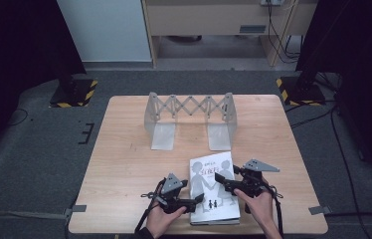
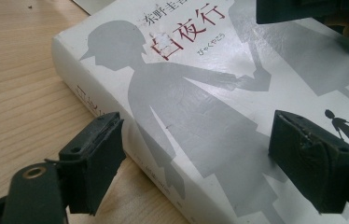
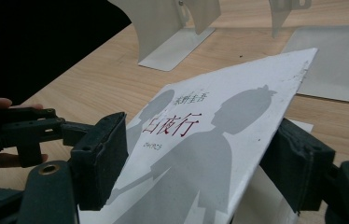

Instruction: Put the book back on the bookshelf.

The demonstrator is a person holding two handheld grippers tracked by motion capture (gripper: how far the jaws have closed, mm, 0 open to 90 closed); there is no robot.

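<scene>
One white book point(image 1: 214, 189), red title 白夜行 point(image 2: 189, 35)

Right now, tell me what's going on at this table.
A person works a white book lying at the near edge of the wooden table with two hand-held grippers. The right gripper has the front cover lifted between its jaws. The left gripper straddles the spine side, jaws open, one beside the spine and one above the cover. An expandable metal bookend rack stands behind.

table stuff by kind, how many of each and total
book: 1
folding metal book rack: 1
hand-held tool: 2, left and right
total: 4
</scene>
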